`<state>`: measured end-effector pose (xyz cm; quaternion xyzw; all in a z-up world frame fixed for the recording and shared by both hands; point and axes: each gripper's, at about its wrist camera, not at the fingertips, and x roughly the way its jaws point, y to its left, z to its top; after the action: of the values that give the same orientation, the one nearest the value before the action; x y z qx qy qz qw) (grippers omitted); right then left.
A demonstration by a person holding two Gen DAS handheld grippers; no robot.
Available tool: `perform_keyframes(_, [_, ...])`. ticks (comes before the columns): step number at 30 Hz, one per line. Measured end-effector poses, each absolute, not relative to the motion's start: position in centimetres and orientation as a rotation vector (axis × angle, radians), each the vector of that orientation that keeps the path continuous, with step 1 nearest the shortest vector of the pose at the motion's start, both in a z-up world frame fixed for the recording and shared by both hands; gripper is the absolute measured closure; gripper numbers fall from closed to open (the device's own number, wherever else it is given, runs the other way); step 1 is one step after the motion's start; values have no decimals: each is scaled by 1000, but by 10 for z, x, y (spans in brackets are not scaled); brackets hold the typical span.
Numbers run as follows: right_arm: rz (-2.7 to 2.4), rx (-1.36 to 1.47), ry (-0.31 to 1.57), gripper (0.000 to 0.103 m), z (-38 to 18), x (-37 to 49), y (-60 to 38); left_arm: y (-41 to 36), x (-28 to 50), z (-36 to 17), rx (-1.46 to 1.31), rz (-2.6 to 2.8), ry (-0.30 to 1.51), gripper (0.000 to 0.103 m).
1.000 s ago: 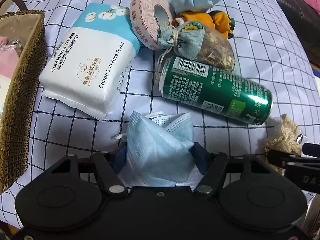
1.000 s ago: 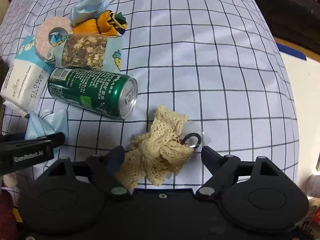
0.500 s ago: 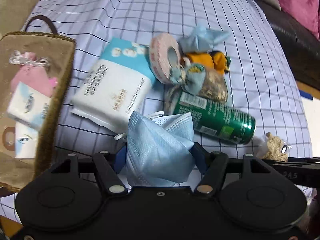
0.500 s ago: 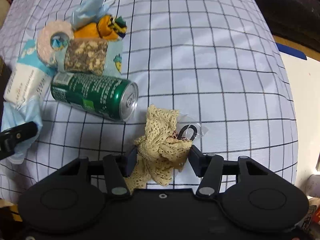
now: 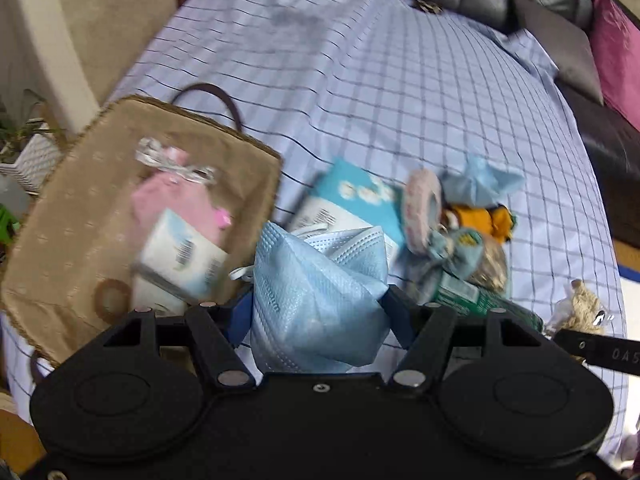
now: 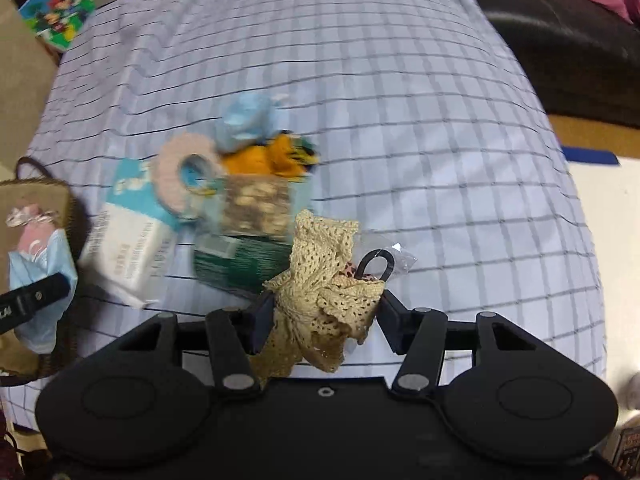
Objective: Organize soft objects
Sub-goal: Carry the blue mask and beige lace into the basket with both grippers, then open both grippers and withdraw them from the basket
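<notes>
My left gripper (image 5: 318, 306) is shut on a light blue face mask (image 5: 316, 300) and holds it above the bed, just right of the woven basket (image 5: 72, 216). The basket holds a pink pouch (image 5: 168, 196) and a small tissue pack (image 5: 180, 256). My right gripper (image 6: 324, 308) is shut on a cream crochet cloth (image 6: 324, 300) with a plastic-wrapped black hair tie (image 6: 376, 264), lifted above the checked sheet. The mask also shows in the right wrist view (image 6: 44, 276), by the basket (image 6: 76, 208).
On the checked bed sheet (image 5: 400, 100) lie a cotton towel pack (image 5: 352, 200), a pink tape roll (image 5: 424, 208), a blue cloth (image 5: 480, 180), an orange soft toy (image 5: 480, 218), a sachet (image 5: 472, 252) and a green can (image 5: 476, 302). A black sofa (image 5: 560, 8) stands behind.
Both grippers have risen with their loads. The left one has moved the mask towards the basket. The right one closed on the crochet cloth and lifted it off the sheet.
</notes>
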<state>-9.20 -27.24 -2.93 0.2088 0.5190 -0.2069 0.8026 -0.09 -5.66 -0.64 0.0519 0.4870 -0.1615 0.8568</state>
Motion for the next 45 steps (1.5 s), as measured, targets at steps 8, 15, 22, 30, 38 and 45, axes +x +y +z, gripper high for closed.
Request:
perform_keyframes(8, [-322, 373, 1089, 48, -14, -49, -211, -20, 13, 2, 68, -253, 990, 40])
perform_keyframes(15, [-234, 341, 1068, 48, 4, -13, -163, 13, 26, 3, 25, -192, 987, 40])
perform_keyframes(22, [-171, 284, 1038, 48, 26, 22, -124, 39, 35, 3, -7, -140, 989, 40])
perform_keyframes(30, [-116, 249, 1049, 48, 35, 71, -81, 60, 44, 2, -21, -66, 986, 40])
perform_keyframes(38, [-76, 257, 1001, 39, 51, 108, -46, 76, 50, 2, -62, 0, 995, 24])
perform_keyframes(45, [-102, 279, 996, 31, 49, 104, -54, 79, 50, 1, -81, -2, 998, 20])
